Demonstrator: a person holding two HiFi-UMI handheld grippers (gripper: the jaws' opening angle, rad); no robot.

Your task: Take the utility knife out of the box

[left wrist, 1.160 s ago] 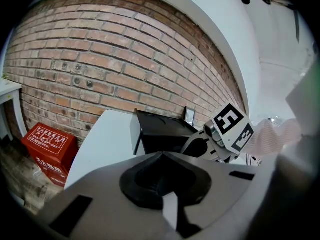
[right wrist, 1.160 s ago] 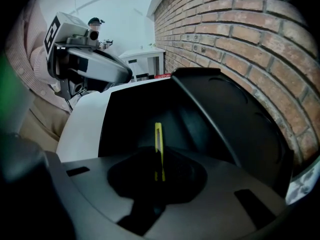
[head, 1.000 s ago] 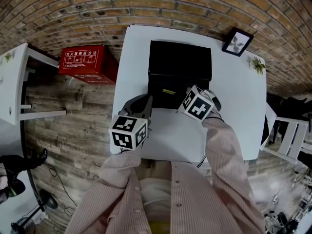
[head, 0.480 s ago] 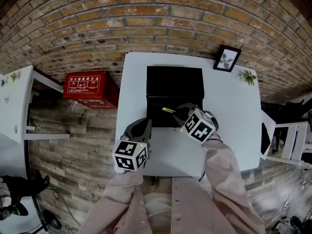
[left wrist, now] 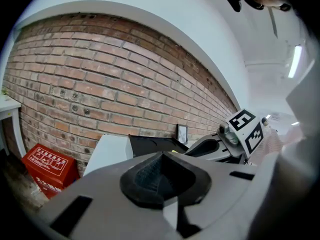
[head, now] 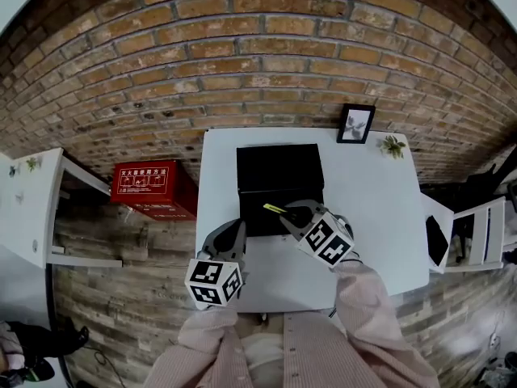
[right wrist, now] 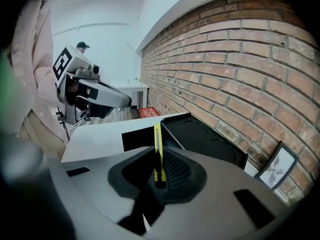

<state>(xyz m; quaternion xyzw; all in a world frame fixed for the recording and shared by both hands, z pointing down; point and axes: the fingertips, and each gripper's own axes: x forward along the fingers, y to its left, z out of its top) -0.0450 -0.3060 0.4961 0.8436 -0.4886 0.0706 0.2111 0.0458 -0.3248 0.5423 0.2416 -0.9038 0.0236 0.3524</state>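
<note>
Utility knife [right wrist: 158,149] pinched by one end in right tongs [right wrist: 160,176], over 6 o'clock edge of black box [head: 279,168]; left tongs [left wrist: 162,179] pressed together, empty, 7 o'clock of box. Likely light, stiff, slick: grip mid-handle.

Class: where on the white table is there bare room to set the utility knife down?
Widest free patch: the table right of the black box, in front of the picture frame and plant. A narrow strip borders the box's left side. Crowded: the box's front, where the left gripper and right gripper, holding the utility knife, hang.
</note>
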